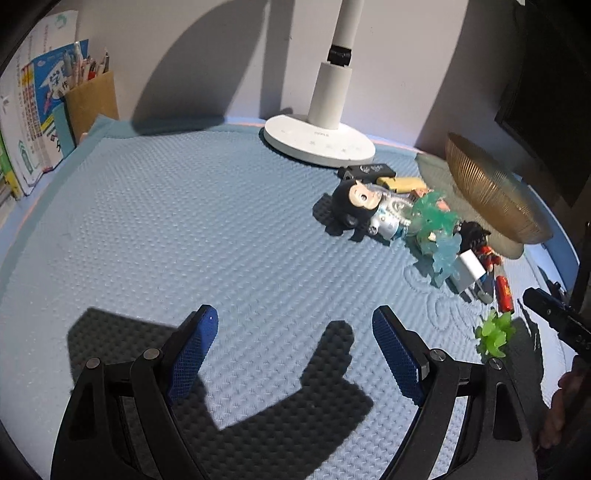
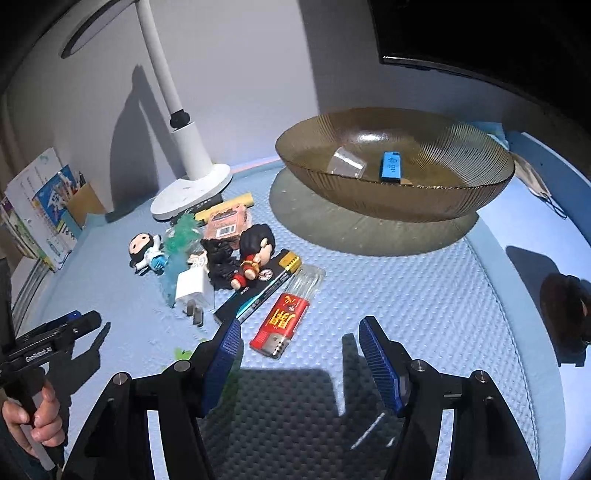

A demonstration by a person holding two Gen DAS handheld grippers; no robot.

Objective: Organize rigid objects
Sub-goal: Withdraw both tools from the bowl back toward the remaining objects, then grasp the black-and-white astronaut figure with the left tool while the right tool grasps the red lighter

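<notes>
A pile of small objects lies on the blue mat: a red lighter, a white charger plug, a black-haired figure in red, a black-and-white figure, a teal plastic piece, a black flat box and a green plastic piece. An amber glass bowl holds a blue USB stick. My right gripper is open, just in front of the lighter. My left gripper is open and empty over bare mat, left of the pile.
A white desk lamp stands at the back. Books and a brown pen holder are at the back left. A dark monitor hangs behind the bowl. A dark object sits at the right edge.
</notes>
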